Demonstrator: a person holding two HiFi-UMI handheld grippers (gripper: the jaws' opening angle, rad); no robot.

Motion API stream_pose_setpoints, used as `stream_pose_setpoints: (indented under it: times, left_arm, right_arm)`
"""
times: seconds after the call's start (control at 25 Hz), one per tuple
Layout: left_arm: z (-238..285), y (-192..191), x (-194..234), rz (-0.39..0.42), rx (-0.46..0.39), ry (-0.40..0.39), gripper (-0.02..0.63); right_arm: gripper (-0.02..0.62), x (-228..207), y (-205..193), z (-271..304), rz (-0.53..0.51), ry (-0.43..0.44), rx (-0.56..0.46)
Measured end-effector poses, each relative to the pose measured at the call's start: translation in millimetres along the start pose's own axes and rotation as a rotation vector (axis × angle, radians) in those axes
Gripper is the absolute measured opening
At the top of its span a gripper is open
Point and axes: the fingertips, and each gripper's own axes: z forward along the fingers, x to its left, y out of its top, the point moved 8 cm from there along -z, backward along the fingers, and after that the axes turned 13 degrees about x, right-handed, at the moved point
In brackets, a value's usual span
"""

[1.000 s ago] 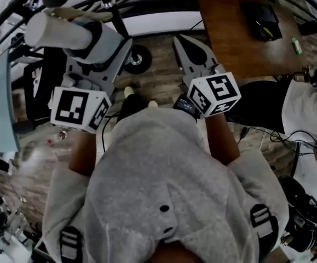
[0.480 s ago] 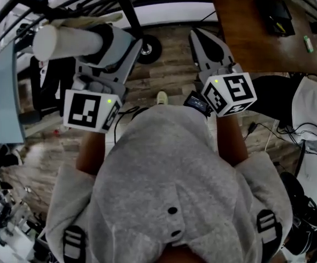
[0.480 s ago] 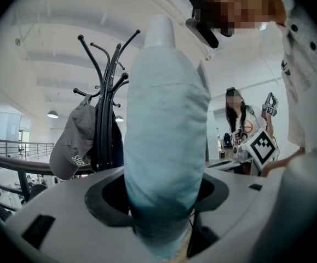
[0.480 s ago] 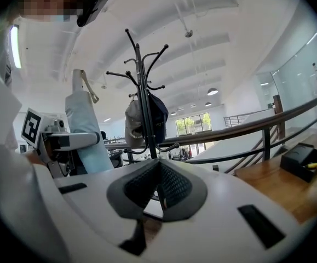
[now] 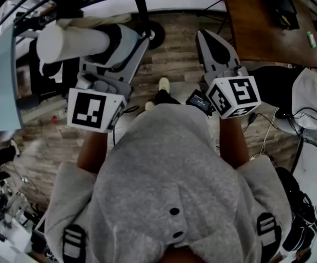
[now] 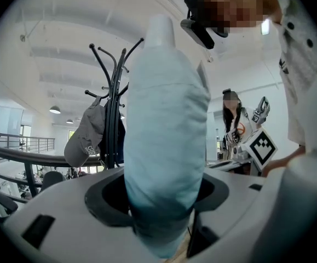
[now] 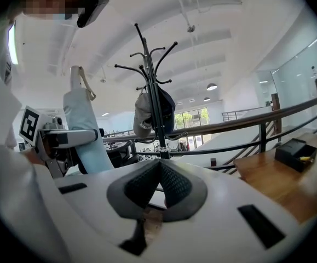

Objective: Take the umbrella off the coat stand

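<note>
My left gripper [image 5: 122,40] is shut on a folded umbrella [image 5: 76,40] in a pale sleeve, held level out to the left. In the left gripper view the umbrella [image 6: 163,136] fills the space between the jaws of the left gripper [image 6: 161,196]. The black coat stand [image 7: 155,108] is a little way ahead, a grey cap [image 7: 143,116] hanging on it; its pole [image 5: 139,4] shows at the top of the head view. My right gripper [image 5: 215,45] is shut and empty, its pads meeting at the tip [image 7: 159,166].
A wooden table [image 5: 257,32] stands at the right with a black box [image 7: 295,152] on it. A railing [image 7: 246,125] runs behind the stand. Another person [image 6: 235,125] stands nearby. Cables [image 5: 289,130] lie on the floor at the right.
Both grippers, with the umbrella in the left one, have drawn back from the coat stand; its base and the table have slid toward the top of the head view.
</note>
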Motion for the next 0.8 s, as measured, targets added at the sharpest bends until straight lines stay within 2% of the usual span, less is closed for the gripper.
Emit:
stream_pose_setpoints:
  times: [0.16,0.28,0.48,0.8]
  left_arm:
    - [-28,-3,16,-0.033,0.016,0.001,0.284]
    - [-42,-17,27,-0.012,0.010,0.016,0.284]
    - [-76,-42,12,-0.043,0.032,0.026,0.284]
    - [-132,-72,-2,-0.044,0.020,0.025,0.284]
  right_arm:
    - [0.011,32,4,1,0.001,-0.003,0.036]
    - [0.011,48,-4,8,-0.004,0.001,0.047]
    - [0.011,76,-29,-8,-0.005,-0.025,0.069]
    - [0.011,126,-56,-40,-0.050,-0.028,0.086]
